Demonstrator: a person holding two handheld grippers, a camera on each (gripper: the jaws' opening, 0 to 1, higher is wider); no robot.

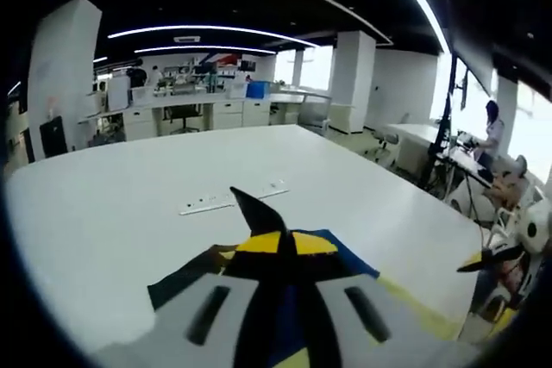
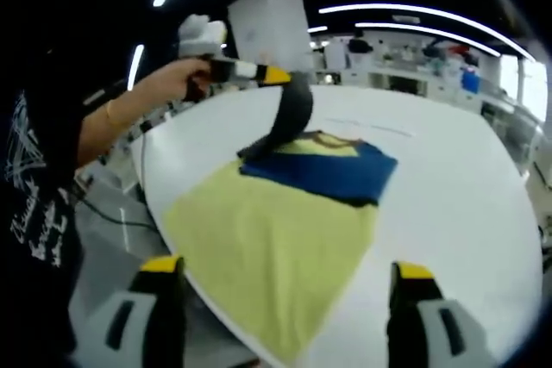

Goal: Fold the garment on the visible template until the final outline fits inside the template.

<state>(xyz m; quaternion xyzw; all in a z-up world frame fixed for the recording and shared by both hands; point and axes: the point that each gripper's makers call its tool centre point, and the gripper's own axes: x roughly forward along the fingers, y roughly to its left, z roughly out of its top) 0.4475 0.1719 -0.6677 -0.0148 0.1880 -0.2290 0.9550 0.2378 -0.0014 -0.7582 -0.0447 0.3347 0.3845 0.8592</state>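
Yellow-tipped jaws of the right gripper stand wide apart in the right gripper view, holding nothing, just over the near edge of the pale yellow template on the white table. Beyond, the garment, blue and yellow with dark sleeves, lies across the template's far end. The left gripper, in a person's hand, pinches a dark sleeve and lifts it clear of the table.
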